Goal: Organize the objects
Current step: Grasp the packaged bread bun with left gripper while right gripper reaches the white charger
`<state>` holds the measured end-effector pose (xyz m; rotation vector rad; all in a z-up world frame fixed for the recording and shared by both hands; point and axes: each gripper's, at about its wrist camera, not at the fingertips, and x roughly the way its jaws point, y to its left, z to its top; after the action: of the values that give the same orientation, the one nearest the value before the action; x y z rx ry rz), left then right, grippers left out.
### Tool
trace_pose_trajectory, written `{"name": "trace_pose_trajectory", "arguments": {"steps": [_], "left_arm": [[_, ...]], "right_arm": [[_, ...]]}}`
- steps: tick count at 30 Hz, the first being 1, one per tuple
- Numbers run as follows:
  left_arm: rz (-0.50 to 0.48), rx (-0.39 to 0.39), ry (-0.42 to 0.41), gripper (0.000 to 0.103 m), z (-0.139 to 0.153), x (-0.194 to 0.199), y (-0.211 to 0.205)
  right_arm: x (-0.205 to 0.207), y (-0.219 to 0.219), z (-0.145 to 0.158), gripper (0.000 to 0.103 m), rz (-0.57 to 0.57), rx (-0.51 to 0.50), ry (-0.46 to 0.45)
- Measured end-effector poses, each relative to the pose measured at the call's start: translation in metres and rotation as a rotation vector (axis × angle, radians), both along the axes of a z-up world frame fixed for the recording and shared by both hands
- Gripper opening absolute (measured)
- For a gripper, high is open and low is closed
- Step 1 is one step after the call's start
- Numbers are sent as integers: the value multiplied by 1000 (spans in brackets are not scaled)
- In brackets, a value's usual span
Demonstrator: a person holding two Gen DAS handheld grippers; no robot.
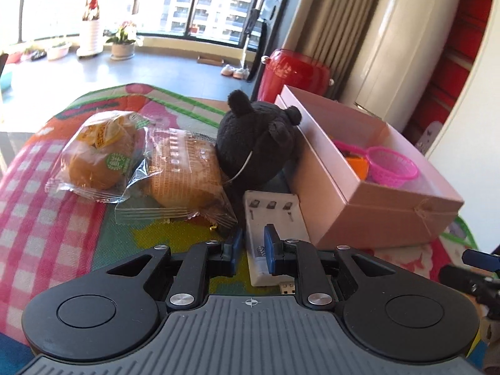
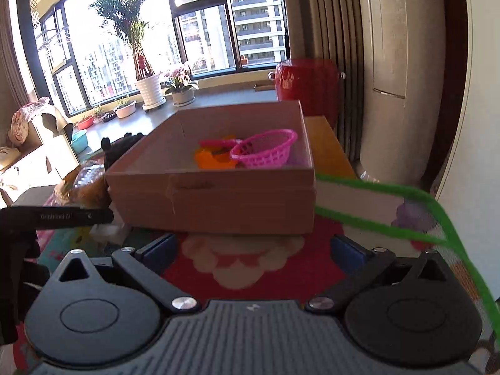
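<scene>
My left gripper point(image 1: 253, 251) is shut on a white battery charger point(image 1: 272, 218) that lies on the colourful mat beside a pink cardboard box point(image 1: 368, 206). The box point(image 2: 215, 197) holds a pink plastic basket point(image 2: 264, 150) and an orange toy point(image 2: 212, 157). A black plush toy point(image 1: 256, 137) leans against the box's left side. Two wrapped buns point(image 1: 184, 172) point(image 1: 100, 153) lie left of the plush. My right gripper point(image 2: 256, 250) is open and empty, low over the mat in front of the box.
The patterned mat point(image 1: 47, 203) covers the table. A red drum stool point(image 2: 307, 82) stands behind the box, with curtains and a tall white appliance point(image 2: 403, 78) to the right. Potted plants point(image 2: 150, 90) line the window sill. The left gripper's body point(image 2: 59, 215) shows at the right wrist view's left.
</scene>
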<state>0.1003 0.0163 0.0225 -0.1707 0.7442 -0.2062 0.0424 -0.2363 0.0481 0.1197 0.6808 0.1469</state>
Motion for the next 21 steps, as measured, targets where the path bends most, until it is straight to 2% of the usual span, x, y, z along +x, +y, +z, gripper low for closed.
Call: {"name": "trace_pose_trajectory", "arguments": {"steps": [4,9,11,14,18,21], "left_arm": [[-36,-11,28,20,2,-14,4],[-77,-97,91,20,2,-27,18],[-63,-117,88,20,3,-31,28],[-13,-102,48,20,8,-34,42],[35,-88,28,20,11,-33,60],[47,-48,7,20,13,-34,69]], "right_arm": [[-8,18,-12,103,80,2,44],[-12,60,-9,103,230,-13,56],[-11,79,-10,103,280,-16,74],[-3,105,-11,103,338,-1,115],[13,140,-14,103,347,-47,107],[21,153,-12,86,320,-77,89]]}}
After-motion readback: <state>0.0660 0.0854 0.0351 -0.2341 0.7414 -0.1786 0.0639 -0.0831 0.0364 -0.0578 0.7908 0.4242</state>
